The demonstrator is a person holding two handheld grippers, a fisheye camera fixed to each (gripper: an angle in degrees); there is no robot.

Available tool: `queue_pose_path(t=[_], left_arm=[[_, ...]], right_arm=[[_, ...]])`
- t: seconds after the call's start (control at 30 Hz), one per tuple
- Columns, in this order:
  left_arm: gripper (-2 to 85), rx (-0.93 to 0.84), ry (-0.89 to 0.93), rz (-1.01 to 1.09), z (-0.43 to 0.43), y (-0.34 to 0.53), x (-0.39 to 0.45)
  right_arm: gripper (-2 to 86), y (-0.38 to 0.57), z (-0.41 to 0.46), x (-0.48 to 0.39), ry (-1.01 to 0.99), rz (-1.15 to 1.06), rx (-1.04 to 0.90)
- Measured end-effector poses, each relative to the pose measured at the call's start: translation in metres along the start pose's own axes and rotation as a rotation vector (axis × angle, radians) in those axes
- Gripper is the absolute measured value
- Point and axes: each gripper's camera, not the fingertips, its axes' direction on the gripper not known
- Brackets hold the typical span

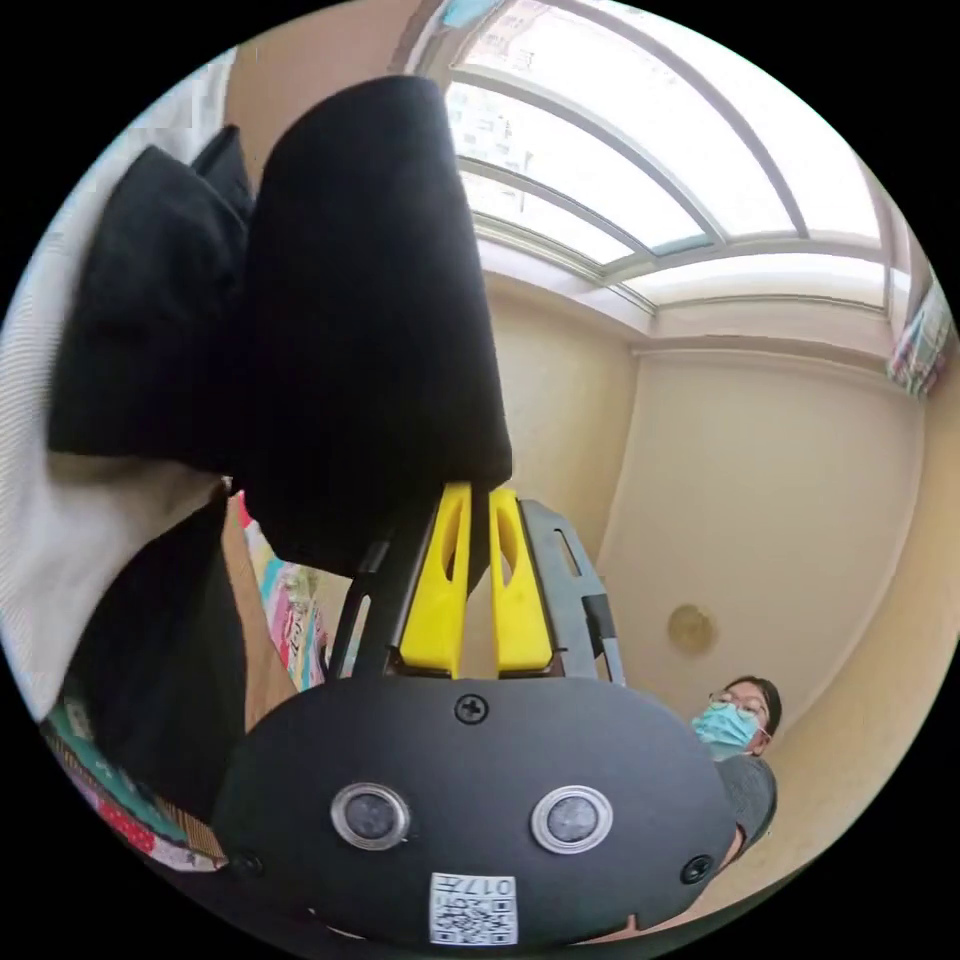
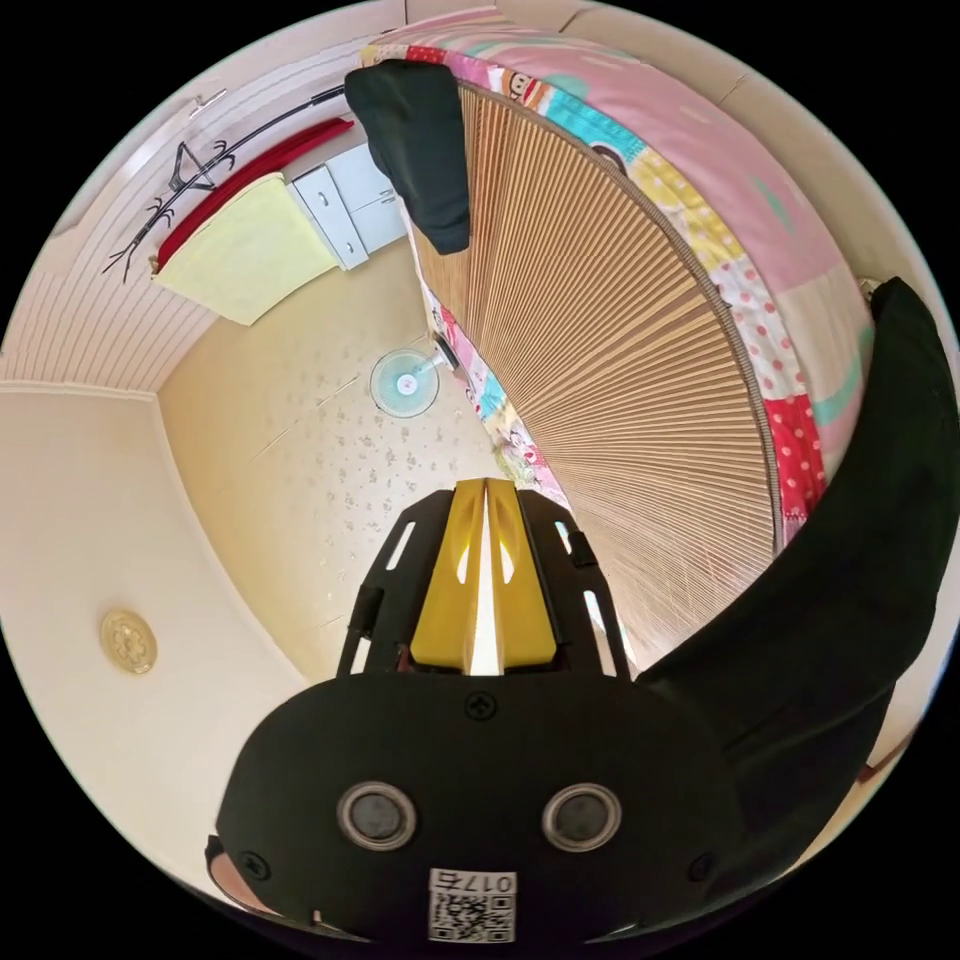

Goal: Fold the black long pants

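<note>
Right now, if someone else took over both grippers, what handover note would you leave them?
Left gripper: shut on the black pants, which are lifted and draped over the jaws.
Right gripper: shut, nothing seen between its jaws; black fabric hangs beside it, not gripped.
Another dark garment lies at the far end of the bamboo mat on the bed.
Done: pants picked up.
Left: lay them flat on the mat and fold.

Daylight is pouring through the big window [image 1: 640, 170] at upper right; cream walls [image 1: 780, 480] are filling the frame below.
</note>
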Motion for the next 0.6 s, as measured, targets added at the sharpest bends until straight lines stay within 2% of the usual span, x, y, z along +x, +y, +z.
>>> queue_pose_path(t=[0.17,0.3,0.37,0.43,0.5,0.53,0.6], left_arm=[[-0.3,-0.272,-0.02,0.275,0.125,0.037,0.061],[-0.9,-0.5,-0.022,0.544,0.219,0.114,0.128],[-0.9,-0.542,0.116,0.627,0.242,0.155,0.15],[-0.9,-0.579,0.449,0.644,0.259,0.207,0.167],[-0.9,-0.572,0.676,0.607,0.269,0.241,0.17],[-0.9,-0.58,0.787,0.559,0.28,0.263,0.168],[-0.9,-0.627,0.875,0.483,0.301,0.3,0.163]], right_arm=[[0.4,-0.017,0.001,0.024,-0.019,-0.037,-0.061],[0.7,-0.023,-0.02,0.045,-0.041,-0.033,-0.034],[1.0,-0.027,-0.03,0.059,-0.107,-0.037,-0.043],[1.4,-0.031,-0.028,0.067,-0.133,-0.015,-0.09],[2.1,-0.034,-0.011,0.071,-0.115,0.008,-0.212],[3.2,-0.034,0.01,0.07,-0.076,0.024,-0.34],[7.1,-0.024,0.049,0.07,-0.002,0.054,-0.56]])
